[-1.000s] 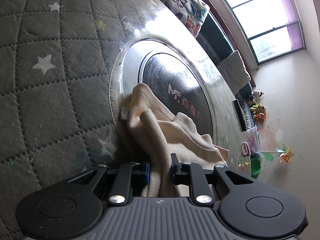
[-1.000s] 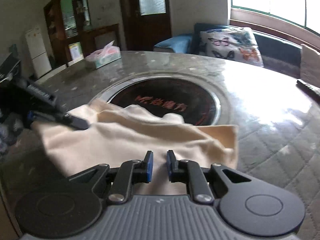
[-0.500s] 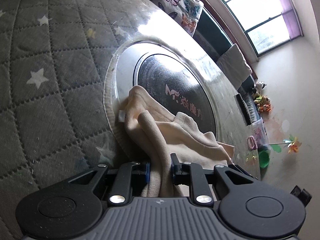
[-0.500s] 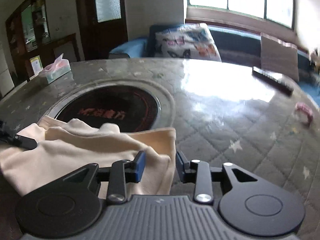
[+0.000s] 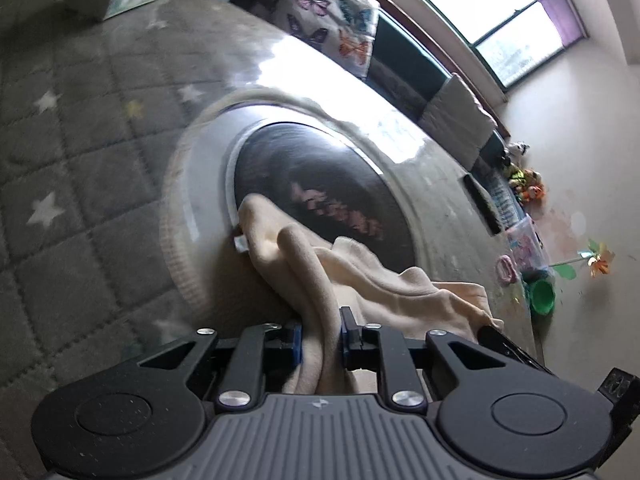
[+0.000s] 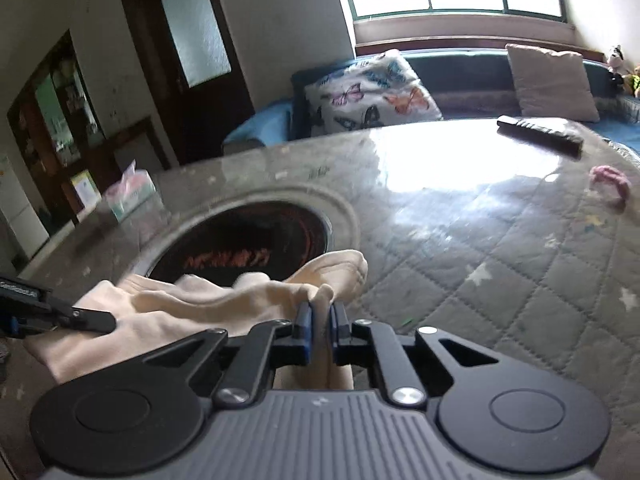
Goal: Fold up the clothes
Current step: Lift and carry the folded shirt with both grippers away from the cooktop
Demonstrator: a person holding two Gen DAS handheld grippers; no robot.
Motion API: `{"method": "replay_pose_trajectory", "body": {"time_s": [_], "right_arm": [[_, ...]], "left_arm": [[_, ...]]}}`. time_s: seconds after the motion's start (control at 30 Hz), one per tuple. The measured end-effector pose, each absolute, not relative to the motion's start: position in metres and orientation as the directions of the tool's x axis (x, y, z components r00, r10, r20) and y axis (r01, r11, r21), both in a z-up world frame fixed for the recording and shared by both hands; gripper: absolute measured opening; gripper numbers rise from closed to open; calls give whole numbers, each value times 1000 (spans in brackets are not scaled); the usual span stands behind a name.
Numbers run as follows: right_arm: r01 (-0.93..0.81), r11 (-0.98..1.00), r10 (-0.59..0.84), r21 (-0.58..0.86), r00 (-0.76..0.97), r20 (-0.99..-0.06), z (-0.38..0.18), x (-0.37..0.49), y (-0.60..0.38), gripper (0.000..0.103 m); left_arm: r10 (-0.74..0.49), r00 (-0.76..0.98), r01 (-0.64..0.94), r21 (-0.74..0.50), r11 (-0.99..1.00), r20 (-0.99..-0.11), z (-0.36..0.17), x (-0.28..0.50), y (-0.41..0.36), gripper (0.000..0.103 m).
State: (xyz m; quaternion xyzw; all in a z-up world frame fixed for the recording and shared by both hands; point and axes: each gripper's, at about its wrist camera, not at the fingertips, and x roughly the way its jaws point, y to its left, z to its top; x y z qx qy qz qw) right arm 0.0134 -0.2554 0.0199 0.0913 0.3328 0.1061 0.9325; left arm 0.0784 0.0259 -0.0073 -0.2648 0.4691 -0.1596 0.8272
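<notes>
A cream-coloured garment [image 5: 384, 280] lies bunched on the round table, partly over the dark cooktop disc [image 5: 320, 184]. My left gripper [image 5: 320, 340] is shut on a fold of its near edge. My right gripper [image 6: 320, 320] is shut on another fold of the same garment [image 6: 208, 304], lifting it into ridges. The left gripper's fingers show at the left edge of the right wrist view [image 6: 80, 318], pinching the cloth. The right gripper's finger shows at the lower right of the left wrist view [image 5: 508, 346].
The table has a grey quilted cover with stars [image 6: 500, 264]. A tissue box [image 6: 134, 196] stands at the far left, a remote [image 6: 540, 132] and a pink hair tie [image 6: 612, 184] at the far right. A sofa with a butterfly cushion [image 6: 372, 96] is behind.
My right gripper, open half a second ago, has closed on a fold of the garment and gathered it up. My left gripper has kept its hold and shifted slightly.
</notes>
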Motion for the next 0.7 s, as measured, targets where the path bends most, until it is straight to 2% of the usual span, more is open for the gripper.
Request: {"method": "replay_pose_trajectory", "body": {"time_s": [0.23, 0.7], "right_arm": [[-50, 978, 159, 201, 800, -578, 41, -11, -289, 8], [170, 976, -70, 137, 837, -542, 65, -50, -385, 8]], "left_arm": [[-561, 477, 120, -582, 804, -677, 4, 91, -34, 13], [-613, 392, 313, -527, 790, -686, 16, 105, -182, 12]]}}
